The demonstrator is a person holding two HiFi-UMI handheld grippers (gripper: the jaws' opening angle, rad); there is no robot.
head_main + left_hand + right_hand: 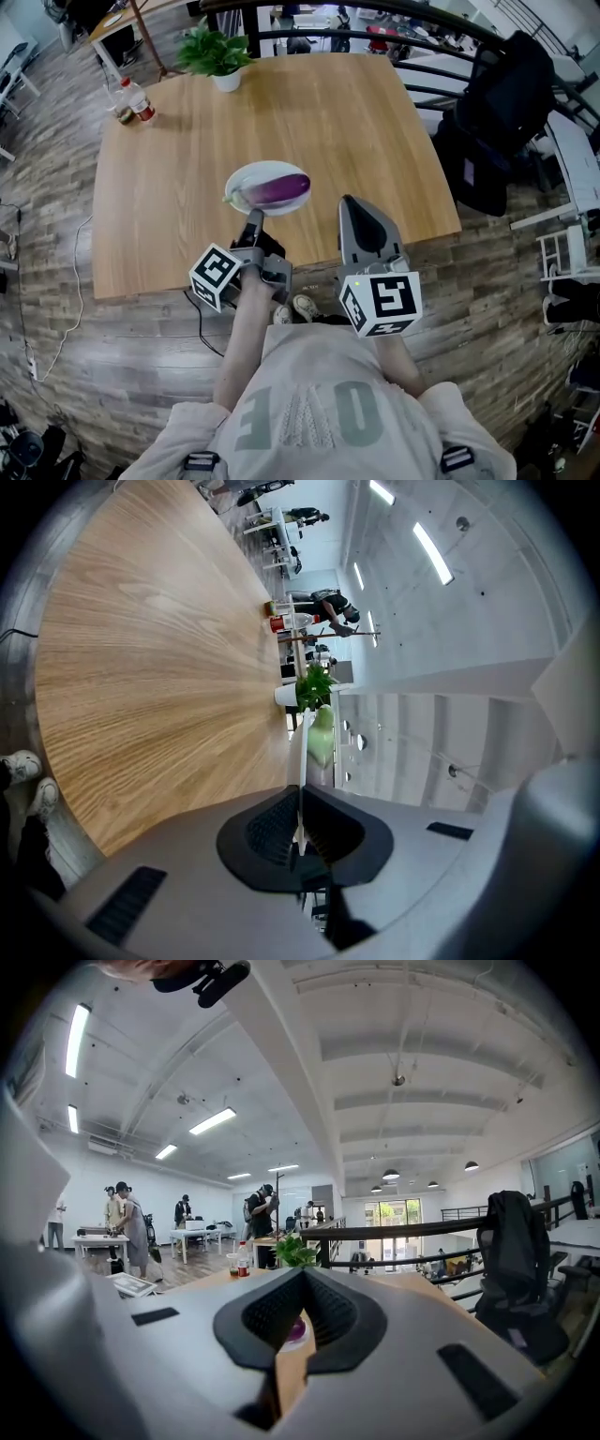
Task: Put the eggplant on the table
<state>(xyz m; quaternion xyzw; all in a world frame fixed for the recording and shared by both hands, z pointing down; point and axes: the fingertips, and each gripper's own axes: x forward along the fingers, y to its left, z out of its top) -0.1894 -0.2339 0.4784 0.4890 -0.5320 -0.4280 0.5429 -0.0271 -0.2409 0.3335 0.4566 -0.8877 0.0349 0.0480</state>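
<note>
Light wooden table (309,112) fills the view. Left gripper (253,215) is clamped on the 6 o'clock rim of a round white plate (242,176), which carries the glossy purple eggplant (278,189). Right gripper (348,202), fingers together and empty, sits at the plate's 4 o'clock.

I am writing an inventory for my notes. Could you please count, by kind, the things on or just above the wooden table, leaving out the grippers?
Eggplant: 1
White plate: 1
Potted plant: 1
Red-labelled bottle: 1
Cup of dark drink: 1
Total: 5
</note>
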